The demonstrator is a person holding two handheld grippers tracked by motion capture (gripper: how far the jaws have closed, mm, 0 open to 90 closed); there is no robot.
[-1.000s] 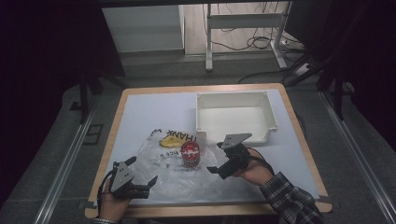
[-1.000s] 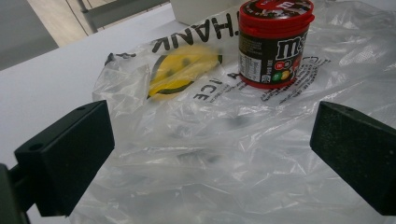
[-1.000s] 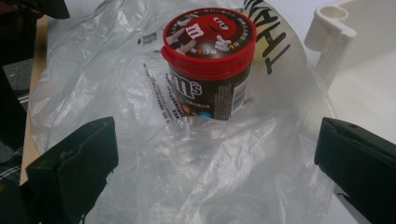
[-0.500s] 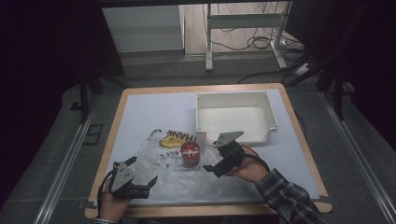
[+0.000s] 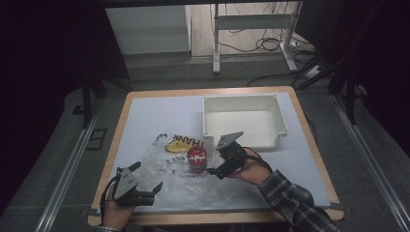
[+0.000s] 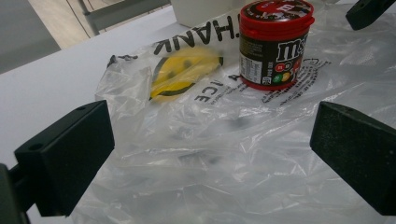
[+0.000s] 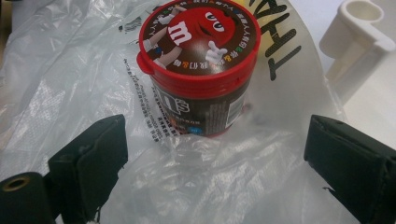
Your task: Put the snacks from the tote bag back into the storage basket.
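Note:
A small candy tub (image 5: 197, 158) with a red lid stands upright on a crumpled clear plastic bag (image 5: 176, 181) printed with a yellow smiley. My right gripper (image 5: 216, 162) sits just right of the tub, low over the bag. In the right gripper view the tub (image 7: 201, 65) stands just ahead of my right gripper (image 7: 215, 163); its jaws have just been closing, with bag film but no tub between the pads. At the bag's front-left edge, my left gripper (image 5: 147, 178) is open. In the left gripper view, bag film (image 6: 210, 154) lies between the wide jaws and the tub (image 6: 273, 44) stands farther off.
A white plastic bin (image 5: 241, 102) sits at the back right of the table (image 5: 145, 111), close behind the right hand; its corner (image 7: 359, 28) shows beside the tub. The table has a wooden rim and dark floor all around.
The right hand and its gripper have slid left towards the tub. The left gripper, the bag and the tub stayed where they were.

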